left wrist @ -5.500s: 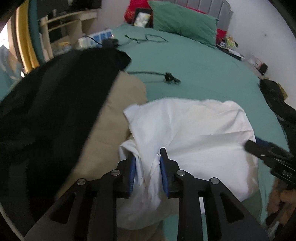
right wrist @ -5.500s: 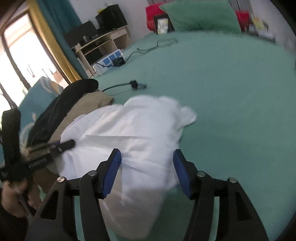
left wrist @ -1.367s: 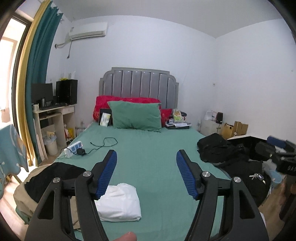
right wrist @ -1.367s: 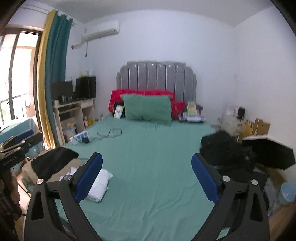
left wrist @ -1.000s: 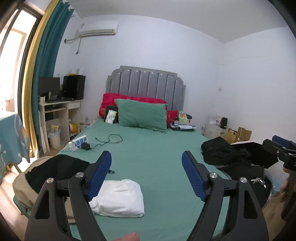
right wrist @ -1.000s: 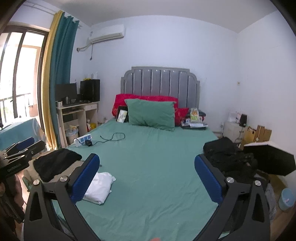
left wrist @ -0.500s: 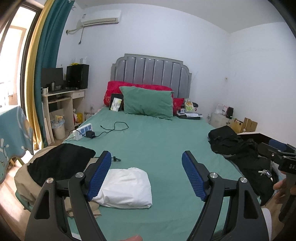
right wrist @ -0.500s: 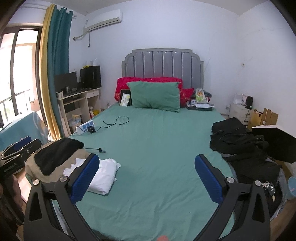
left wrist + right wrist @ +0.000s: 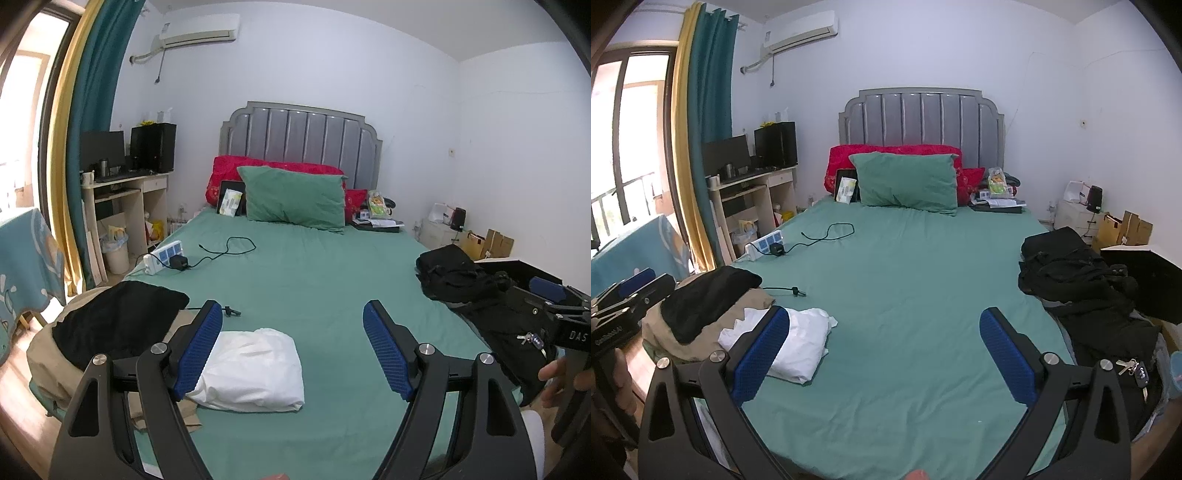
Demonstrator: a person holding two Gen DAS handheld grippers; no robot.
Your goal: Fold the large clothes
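**Both grippers held above the bed**

Left wrist view: my left gripper [image 9: 291,354] is spread wide, empty; the folded white garment [image 9: 251,369] lies on the bed [image 9: 314,288] beside the dark clothes pile [image 9: 110,321].

Right wrist view: my right gripper [image 9: 882,354] likewise gapes, empty; the garment lies lower left.

Sheet [image 9: 314,280] green, plain. Front pillow [image 9: 293,197] same green; pillows behind [image 9: 273,168] red. Headboard [image 9: 299,129] grey, vertical panels. Folded garment [image 9: 251,369] white. Beside it, black cloth [image 9: 114,321] over tan cloth [image 9: 48,354]. Heap at right bed edge [image 9: 1082,288] black. Gripper pads [image 9: 197,350] blue, dotted texture; arms black. Curtain [image 9: 711,70] teal with yellow edge. Walls [image 9: 369,74] white. Power strip [image 9: 162,254] white, blue sockets; cable [image 9: 225,251] black. Desk [image 9: 753,192] pale wood.
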